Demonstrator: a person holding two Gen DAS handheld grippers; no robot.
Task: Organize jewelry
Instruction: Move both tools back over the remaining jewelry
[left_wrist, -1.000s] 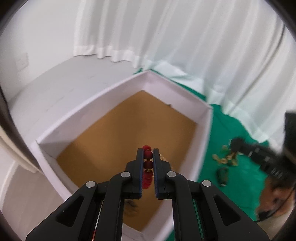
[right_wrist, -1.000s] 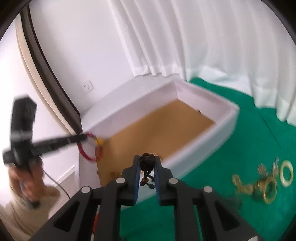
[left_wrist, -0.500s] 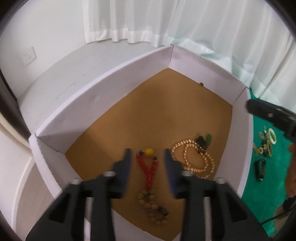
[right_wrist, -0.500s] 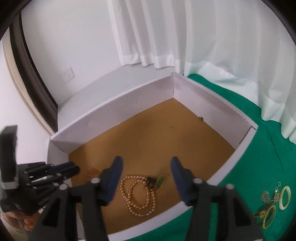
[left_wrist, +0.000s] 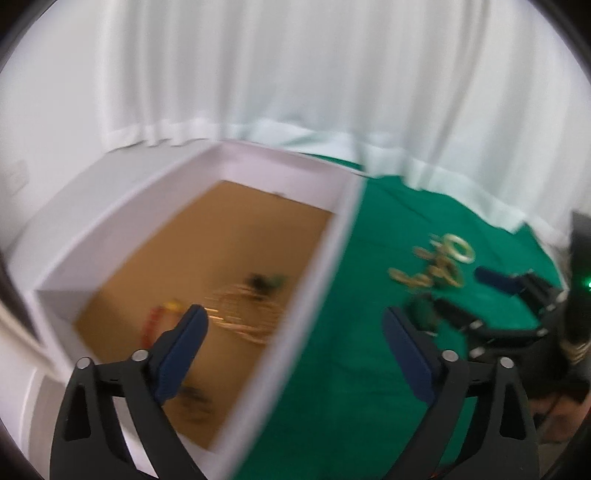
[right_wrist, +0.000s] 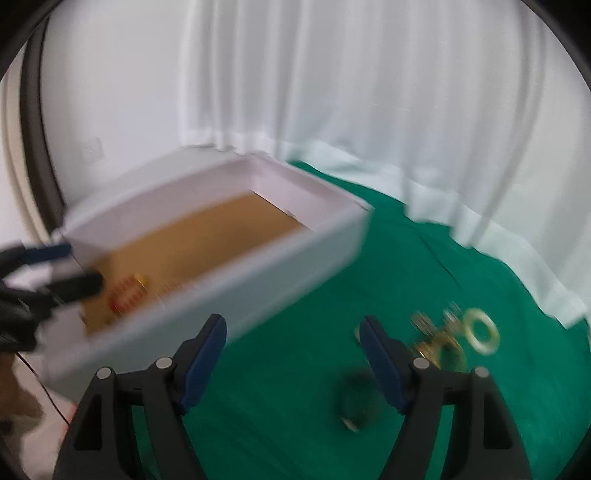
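Note:
A white box (left_wrist: 343, 229) with a brown floor holds a red bead bracelet (left_wrist: 157, 317), a blurred pearl necklace (left_wrist: 240, 310) and a dark piece with green (left_wrist: 264, 281). My left gripper (left_wrist: 293, 314) hangs over the box's right wall, its jaws opening with nothing between them. My right gripper (right_wrist: 291, 325) is above the green cloth (right_wrist: 295, 387) just right of the box (right_wrist: 258, 258), its jaws also opening and empty. To its right lie a gold jewellery pile (right_wrist: 439, 339), a pale ring (right_wrist: 480, 334) and a dark green piece (right_wrist: 356, 398).
White curtains hang behind the cloth and the box. The box sits at the cloth's left edge, with a white ledge and wall beyond it. Each gripper shows in the other's view: the right gripper (left_wrist: 461, 295) and the left gripper (right_wrist: 74, 267). Both views are motion-blurred.
Both grippers let go of their pieces into the box, the left the red bracelet, the right a dark piece. Both opened wide and swung right, towards the green cloth.

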